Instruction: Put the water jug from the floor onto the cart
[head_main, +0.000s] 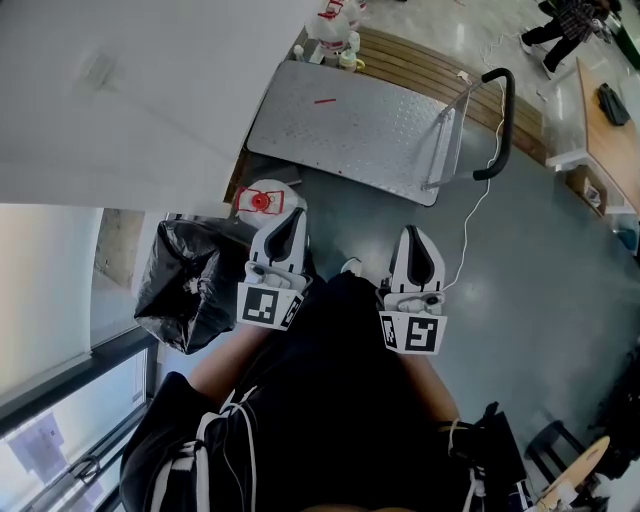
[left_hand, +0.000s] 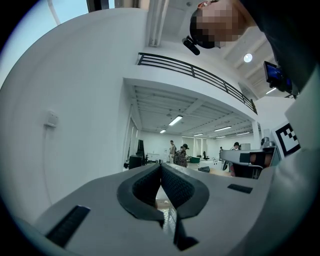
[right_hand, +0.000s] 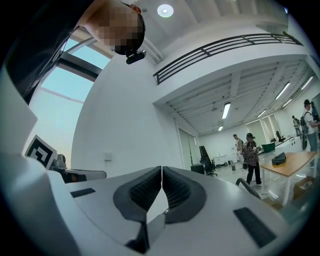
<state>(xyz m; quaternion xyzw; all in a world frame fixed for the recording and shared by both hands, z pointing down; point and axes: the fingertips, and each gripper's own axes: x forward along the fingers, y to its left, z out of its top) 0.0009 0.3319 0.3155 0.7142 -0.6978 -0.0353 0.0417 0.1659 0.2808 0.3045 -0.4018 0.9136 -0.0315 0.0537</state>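
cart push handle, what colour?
Black handle, on the silver cart. The head view shows it best.

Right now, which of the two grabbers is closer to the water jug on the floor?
Left. The left gripper sits beside the water jug, overlapping its right edge; the right gripper is well off to its right.

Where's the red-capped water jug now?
Head view, left of centre: the red-capped water jug sits on the floor between the black rubbish bag and the grey metal cart.
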